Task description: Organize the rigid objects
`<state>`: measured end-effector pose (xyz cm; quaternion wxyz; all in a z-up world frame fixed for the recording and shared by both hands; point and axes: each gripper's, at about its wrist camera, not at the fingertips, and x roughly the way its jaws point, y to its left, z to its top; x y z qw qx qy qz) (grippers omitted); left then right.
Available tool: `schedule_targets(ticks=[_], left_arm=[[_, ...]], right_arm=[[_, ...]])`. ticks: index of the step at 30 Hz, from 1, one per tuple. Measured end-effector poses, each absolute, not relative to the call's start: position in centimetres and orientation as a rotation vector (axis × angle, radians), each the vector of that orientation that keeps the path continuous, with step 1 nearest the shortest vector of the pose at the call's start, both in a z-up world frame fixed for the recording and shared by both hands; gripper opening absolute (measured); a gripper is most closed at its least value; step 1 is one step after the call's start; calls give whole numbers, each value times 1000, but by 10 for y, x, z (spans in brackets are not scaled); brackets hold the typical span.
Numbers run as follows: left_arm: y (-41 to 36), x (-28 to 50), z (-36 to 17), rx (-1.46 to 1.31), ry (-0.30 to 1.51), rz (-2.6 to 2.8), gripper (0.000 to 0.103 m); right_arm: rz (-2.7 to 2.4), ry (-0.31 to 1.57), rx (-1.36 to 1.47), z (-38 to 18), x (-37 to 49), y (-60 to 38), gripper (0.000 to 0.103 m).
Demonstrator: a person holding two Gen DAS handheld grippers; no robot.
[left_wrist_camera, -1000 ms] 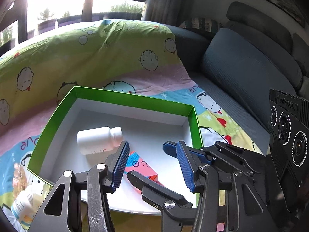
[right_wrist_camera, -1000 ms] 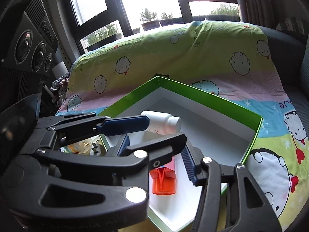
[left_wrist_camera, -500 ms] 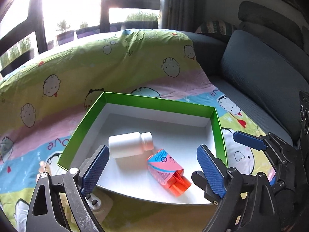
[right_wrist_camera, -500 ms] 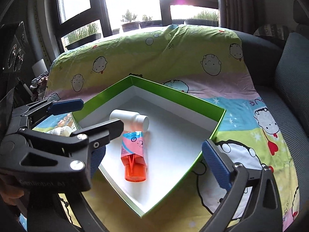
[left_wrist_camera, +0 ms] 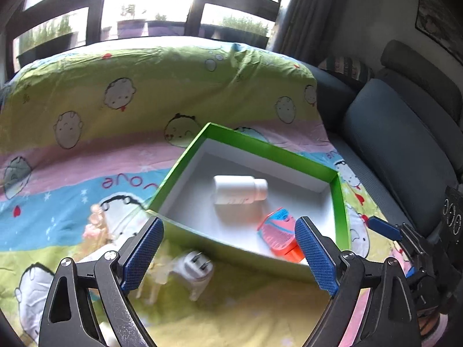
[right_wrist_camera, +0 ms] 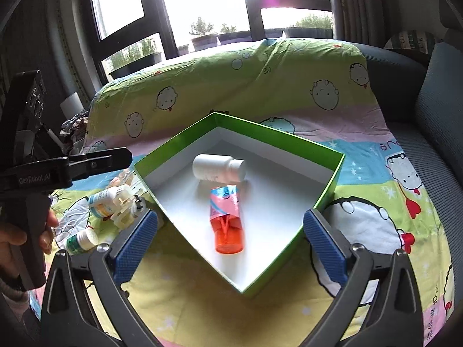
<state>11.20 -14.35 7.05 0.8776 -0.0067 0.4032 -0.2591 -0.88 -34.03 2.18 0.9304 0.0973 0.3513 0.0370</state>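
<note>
A green box (left_wrist_camera: 269, 149) with a white inside lies on the cartoon bedsheet; it also shows in the right wrist view (right_wrist_camera: 335, 173). In it lie a white bottle (left_wrist_camera: 238, 192) (right_wrist_camera: 218, 167) on its side and a pink-and-orange tube (left_wrist_camera: 279, 235) (right_wrist_camera: 227, 222). My left gripper (left_wrist_camera: 228, 256) is open and empty, above the box's near left corner. Under it, blurred, lies a white plug adapter (left_wrist_camera: 195, 267). My right gripper (right_wrist_camera: 228, 248) is open and empty, in front of the box. Left of the box lie a blue-labelled bottle (right_wrist_camera: 102, 204), a white plug adapter (right_wrist_camera: 124, 206) and a green-labelled bottle (right_wrist_camera: 81, 240).
The sheet (right_wrist_camera: 289, 66) covers a raised surface and hangs over a grey sofa (left_wrist_camera: 399, 133) on the right. Windows with plants stand behind. The left gripper's body and the person's hand (right_wrist_camera: 29, 225) show at the left of the right wrist view.
Both grippers have opened wide and drawn back and apart from the box. The tube now lies free in the box. The left view has swung left toward the loose items.
</note>
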Motion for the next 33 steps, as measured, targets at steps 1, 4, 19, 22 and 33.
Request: schedule_targets(ticks=[1, 4, 19, 22, 33], left_arm=[[-131, 111, 68, -22, 851, -522, 92], [-91, 107, 57, -66, 878, -466, 92], [39, 74, -13, -236, 1005, -307, 92], [49, 63, -25, -247, 1026, -311, 92], [55, 44, -42, -144, 1027, -319, 90]], right_arm=[[94, 723, 190, 21, -11, -333, 101], [157, 735, 171, 20, -16, -310, 101], [365, 864, 145, -16, -16, -222, 101], [435, 887, 115, -25, -13, -195, 101], [635, 914, 61, -47, 16, -115, 99]])
